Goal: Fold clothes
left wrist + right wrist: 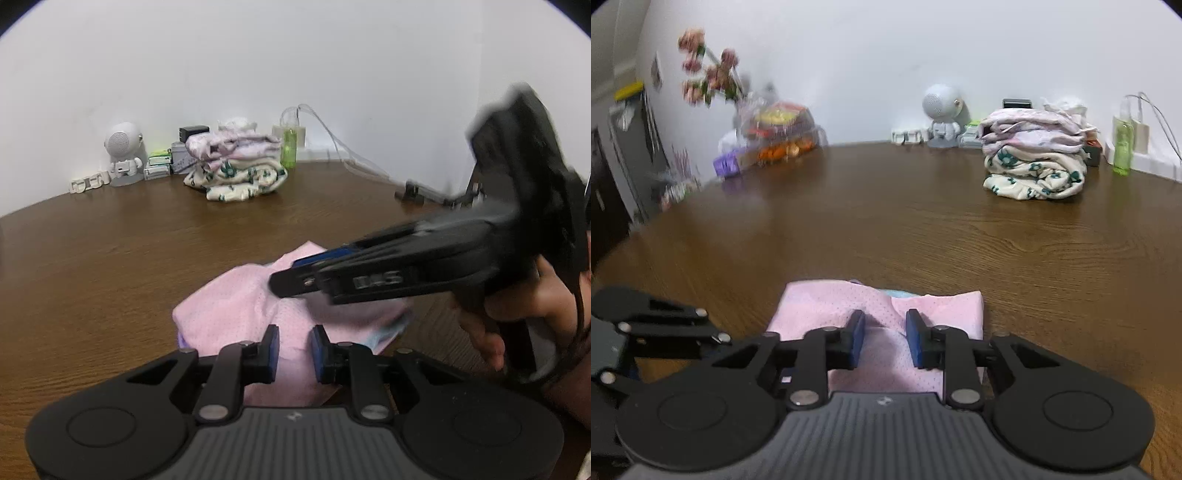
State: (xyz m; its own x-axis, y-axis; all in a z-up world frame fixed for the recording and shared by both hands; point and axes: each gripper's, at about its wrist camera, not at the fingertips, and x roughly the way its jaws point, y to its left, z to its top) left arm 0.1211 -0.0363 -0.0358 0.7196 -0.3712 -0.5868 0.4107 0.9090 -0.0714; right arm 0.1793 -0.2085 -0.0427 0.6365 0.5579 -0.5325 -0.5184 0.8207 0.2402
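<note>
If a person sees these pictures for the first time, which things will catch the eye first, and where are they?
The pink garment, folded into a small packet, lies on the brown wooden table right in front of both grippers. The left gripper and the right gripper both hover open over it. Farther back, near the white wall, a stack of folded clothes stands beside a small white astronaut figure.

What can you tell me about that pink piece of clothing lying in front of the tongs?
The pink garment is a thin, finely dotted fabric, folded into a compact, roughly rectangular bundle with creases across its top. A pale blue layer peeks out at one edge. It lies flat on the brown wooden table, apart from the stack of folded clothes near the wall. Both tongs hover open over it; neither visibly grips it.
</note>
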